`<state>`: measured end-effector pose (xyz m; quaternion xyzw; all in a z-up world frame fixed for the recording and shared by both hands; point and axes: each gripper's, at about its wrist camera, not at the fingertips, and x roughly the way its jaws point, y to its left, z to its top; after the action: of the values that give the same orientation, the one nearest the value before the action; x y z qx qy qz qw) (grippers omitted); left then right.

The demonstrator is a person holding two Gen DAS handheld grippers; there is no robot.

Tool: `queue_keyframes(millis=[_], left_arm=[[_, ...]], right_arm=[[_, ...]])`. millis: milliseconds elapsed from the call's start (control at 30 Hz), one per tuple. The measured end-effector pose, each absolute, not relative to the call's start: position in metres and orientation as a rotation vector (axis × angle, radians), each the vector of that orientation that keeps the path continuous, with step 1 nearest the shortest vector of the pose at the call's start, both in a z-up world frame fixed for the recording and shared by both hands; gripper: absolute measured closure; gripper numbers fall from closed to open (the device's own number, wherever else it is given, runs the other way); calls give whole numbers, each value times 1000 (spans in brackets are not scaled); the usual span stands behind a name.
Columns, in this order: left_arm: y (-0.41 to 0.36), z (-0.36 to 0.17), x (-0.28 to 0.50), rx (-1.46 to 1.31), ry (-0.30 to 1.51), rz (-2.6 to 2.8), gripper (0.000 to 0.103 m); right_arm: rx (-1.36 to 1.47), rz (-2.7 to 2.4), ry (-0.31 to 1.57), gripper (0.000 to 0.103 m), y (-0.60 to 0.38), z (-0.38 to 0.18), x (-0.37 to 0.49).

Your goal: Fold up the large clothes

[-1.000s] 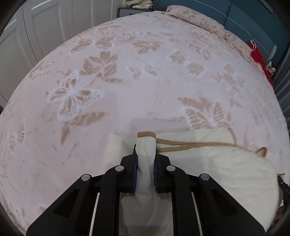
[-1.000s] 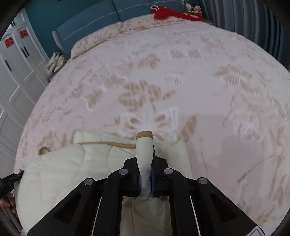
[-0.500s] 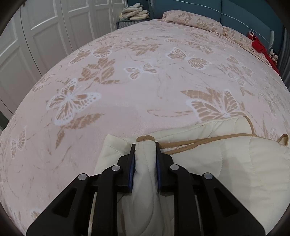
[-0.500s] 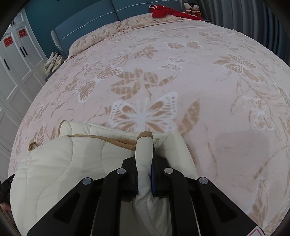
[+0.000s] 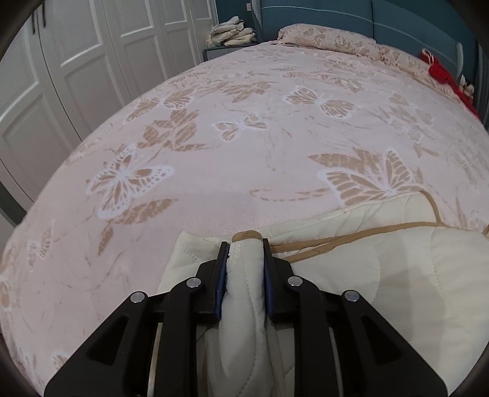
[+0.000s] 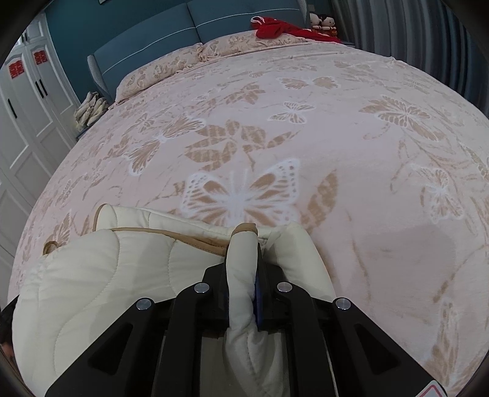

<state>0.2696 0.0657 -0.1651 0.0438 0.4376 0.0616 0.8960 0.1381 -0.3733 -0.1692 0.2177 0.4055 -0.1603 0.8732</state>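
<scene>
A cream quilted garment (image 5: pixel 382 274) with tan piping lies folded on the pink butterfly bedspread (image 5: pixel 244 137), near the bed's front edge. My left gripper (image 5: pixel 246 249) is shut on a bunched tan-trimmed corner of it, the fabric filling the gap between the pads. In the right wrist view the same cream garment (image 6: pixel 101 274) spreads to the left, and my right gripper (image 6: pixel 244 241) is shut on its other tan-trimmed corner. Both pinched corners sit low, just over the folded layers.
White wardrobe doors (image 5: pixel 61 76) stand along the bed's left side. A teal headboard (image 6: pixel 189 33), a pillow (image 5: pixel 330 39), a red cloth (image 6: pixel 275 29) and two dolls (image 6: pixel 322 21) are at the far end. Folded cloths (image 5: pixel 232 30) rest on a bedside stand.
Both grippers have sunk toward the bed with the corners still pinched. The garment's upper layer has settled flatter onto the layers beneath.
</scene>
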Motion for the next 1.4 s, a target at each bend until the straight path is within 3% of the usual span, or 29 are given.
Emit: queue_keyframes(millis=[133,200,267,433,700,833,1400], left_arm=[[67,-154,273,112,954,127,81],[71,-132,265,112,959,149,62],[73,-102,248,79,929,133,57],[24,-55,220,69,893,-38,57],[-52,-113,216,157,1018,-123,57],[-58,-127,214,175,1010,-101,57],[-70,-152,216,247,935,-55,53]], right_arm=[[461,-321,890,94,-378,-161,141],[468,-346,905,86,-383,-139,137],[443,-376,838,83,-378,-103,120],[432,-199,807,83,-323,-61,116],[320,1,964,88,-220,-100,154],[292,-20,997,93,-212,-126,160],[235,-50,978,95,-204,-157,169]])
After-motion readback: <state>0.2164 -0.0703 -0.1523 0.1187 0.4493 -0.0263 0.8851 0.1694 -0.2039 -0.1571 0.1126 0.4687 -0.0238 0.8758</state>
